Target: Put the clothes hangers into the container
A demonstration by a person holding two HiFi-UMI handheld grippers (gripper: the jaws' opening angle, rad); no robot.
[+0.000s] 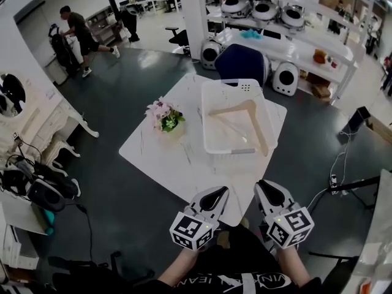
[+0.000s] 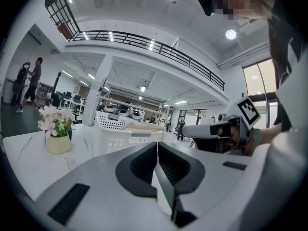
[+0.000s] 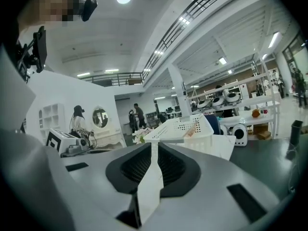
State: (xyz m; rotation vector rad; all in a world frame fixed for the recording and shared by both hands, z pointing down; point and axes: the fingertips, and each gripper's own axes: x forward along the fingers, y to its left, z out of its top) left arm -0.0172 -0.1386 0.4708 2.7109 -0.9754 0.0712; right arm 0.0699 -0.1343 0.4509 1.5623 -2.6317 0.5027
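Observation:
A translucent white container stands on the white marble table, toward its far right. Inside it a wooden clothes hanger lies flat. From the left gripper view the container shows low ahead, with the hanger over its rim. It also shows in the right gripper view as a perforated basket. My left gripper and right gripper hover side by side at the table's near edge, short of the container. Both are shut and hold nothing. The jaws meet with no gap in each gripper view.
A pot of pink flowers sits on the table left of the container. Behind the table are a blue chair and white shelving with round pet carriers. A person stands far back left. Cables lie on the floor at right.

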